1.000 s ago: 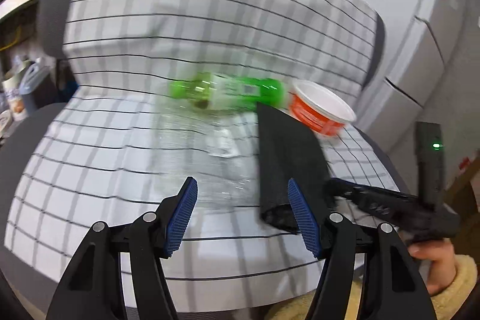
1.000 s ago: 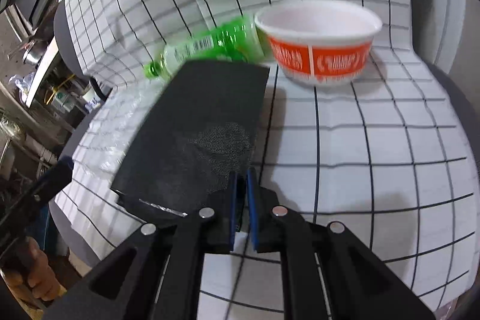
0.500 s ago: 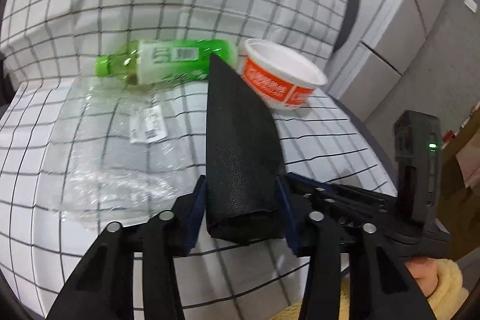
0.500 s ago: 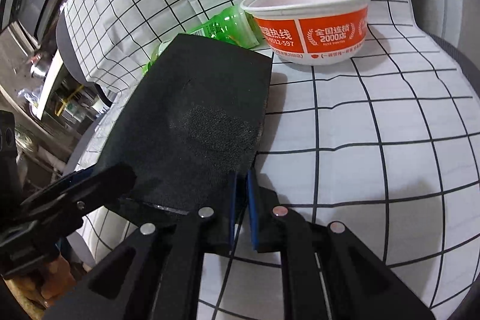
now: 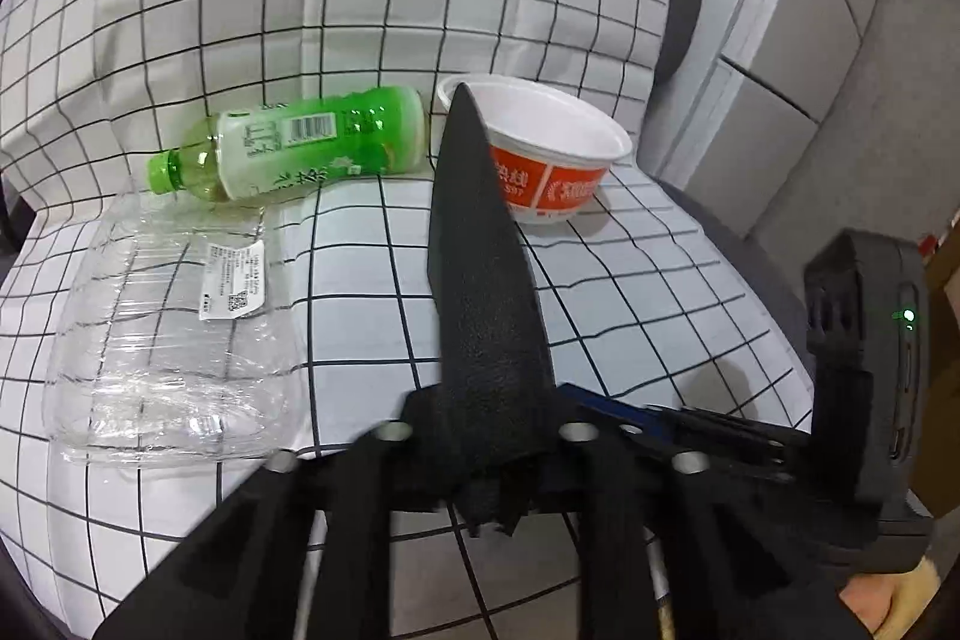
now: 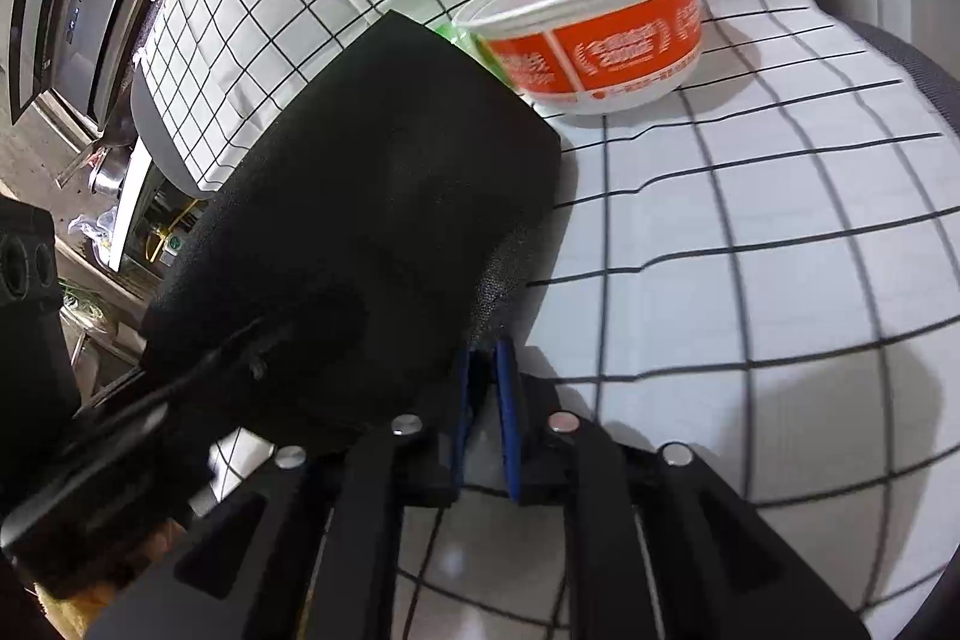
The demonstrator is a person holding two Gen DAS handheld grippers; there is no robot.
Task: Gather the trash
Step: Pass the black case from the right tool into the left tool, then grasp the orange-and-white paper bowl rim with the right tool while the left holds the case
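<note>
A black trash bag (image 5: pixel 486 304) stands on edge over the checkered seat, held at its near end by both grippers. My left gripper (image 5: pixel 486 436) is shut on the bag's mouth. My right gripper (image 6: pixel 485 388) is shut on the bag's (image 6: pixel 360 232) other edge. Behind the bag lie a green bottle (image 5: pixel 300 142) on its side, an orange and white paper bowl (image 5: pixel 546 160) upright, and a crushed clear plastic bottle (image 5: pixel 162 340) at the left. The bowl also shows in the right wrist view (image 6: pixel 600 34).
The trash lies on a chair covered with a white grid-pattern cloth (image 5: pixel 630 310). Grey cabinets (image 5: pixel 810 40) stand to the right of the chair. An oven and kitchen clutter (image 6: pixel 78 28) show at the far left of the right wrist view.
My left gripper moved right onto the black bag and shut on its near edge. The bag has been lifted and turned up on edge between both grippers.
</note>
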